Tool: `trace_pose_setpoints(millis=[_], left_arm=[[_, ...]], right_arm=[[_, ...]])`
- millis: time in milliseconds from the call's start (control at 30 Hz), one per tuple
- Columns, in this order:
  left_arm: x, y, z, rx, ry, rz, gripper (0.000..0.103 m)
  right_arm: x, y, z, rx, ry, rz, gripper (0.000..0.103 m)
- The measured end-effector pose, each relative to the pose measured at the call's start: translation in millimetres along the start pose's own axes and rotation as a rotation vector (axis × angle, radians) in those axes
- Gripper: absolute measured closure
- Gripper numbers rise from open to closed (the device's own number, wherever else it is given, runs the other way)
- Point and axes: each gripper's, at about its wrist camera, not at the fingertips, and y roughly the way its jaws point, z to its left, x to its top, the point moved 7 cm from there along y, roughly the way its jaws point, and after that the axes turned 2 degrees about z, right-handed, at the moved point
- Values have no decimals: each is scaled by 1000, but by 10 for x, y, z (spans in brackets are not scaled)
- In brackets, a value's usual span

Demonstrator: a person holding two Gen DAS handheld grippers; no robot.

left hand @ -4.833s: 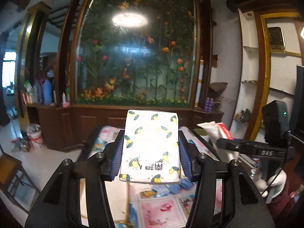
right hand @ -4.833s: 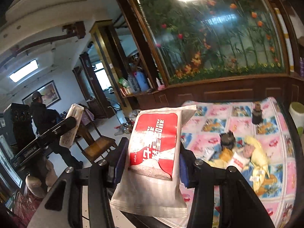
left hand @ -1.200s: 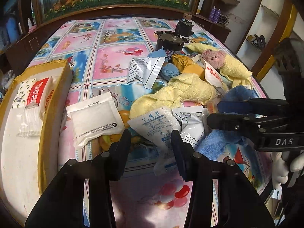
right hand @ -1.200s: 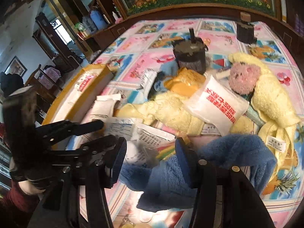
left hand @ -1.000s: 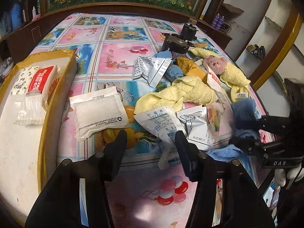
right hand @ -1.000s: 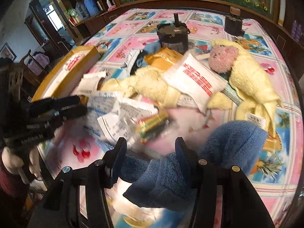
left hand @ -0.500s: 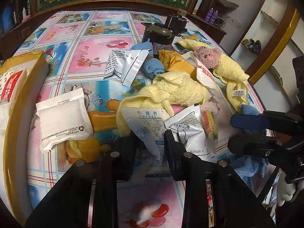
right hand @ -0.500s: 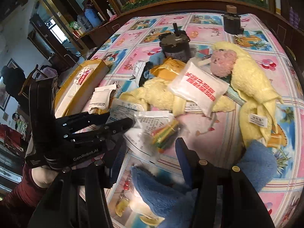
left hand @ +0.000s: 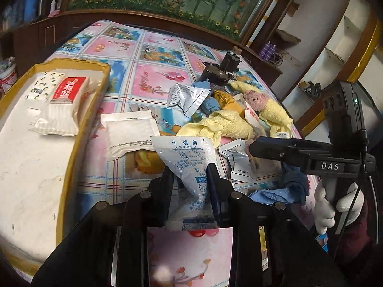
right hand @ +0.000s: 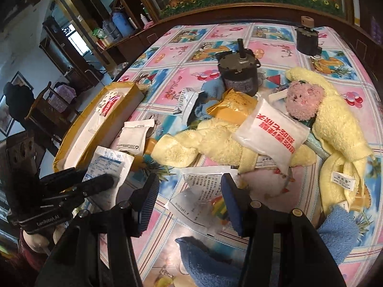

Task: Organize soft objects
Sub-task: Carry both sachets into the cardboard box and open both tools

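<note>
Left wrist view: clutter on the patterned tablecloth (left hand: 153,76). White pouch (left hand: 128,132) lies just beside the yellow-rimmed tray (left hand: 69,143), which holds a red/white wipes pack (left hand: 59,105) and a lemon-print pack (left hand: 44,85). Further back: yellow towel (left hand: 215,125), pink plush (left hand: 256,99) and a dark motor (left hand: 215,75). Left gripper (left hand: 190,179) is low over the near table edge, jaws pinched on a desiccant bag (left hand: 189,157) w/ blue print, bag's top sticking up betw. the fingers. Right gripper (right hand: 189,198) is spread wide w/ nothing betw. its pads, hovering over crumpled packets (right hand: 203,191); blue towel (right hand: 205,263) lies under it, at the near edge. Vs 0.5 s ago: bag now raised off the pile, left gripper tilted further toward the tray.
</note>
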Motion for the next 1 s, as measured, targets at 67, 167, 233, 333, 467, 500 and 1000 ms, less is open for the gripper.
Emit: trace_pose_setpoints(millis=[67,167,233,333,467,500,1000], left_arm=[[2,-81,59,0,-20,-20,76],[-15,-207,163,4,-51,-38,76],[-36,-296,230,11,-63,-51,76],[-49,-406,311,14,-80,-70,76],[-49,-521,401,10,-108,-96,76],[-55,-565,428,9,-114,-106,76],[-158,-1082,899,73,-206,-194,76]], right_arm=[[14,57,160,32,-38,4,49],[31,276,177,-13,-45,61,50],[-1,404,55,-142,-49,99,49],[-83,463,-2,-191,-55,118,50],[-168,473,54,-290,-113,143,50],[-192,449,65,-287,-111,143,50],[-478,297,159,-290,-114,100,62]])
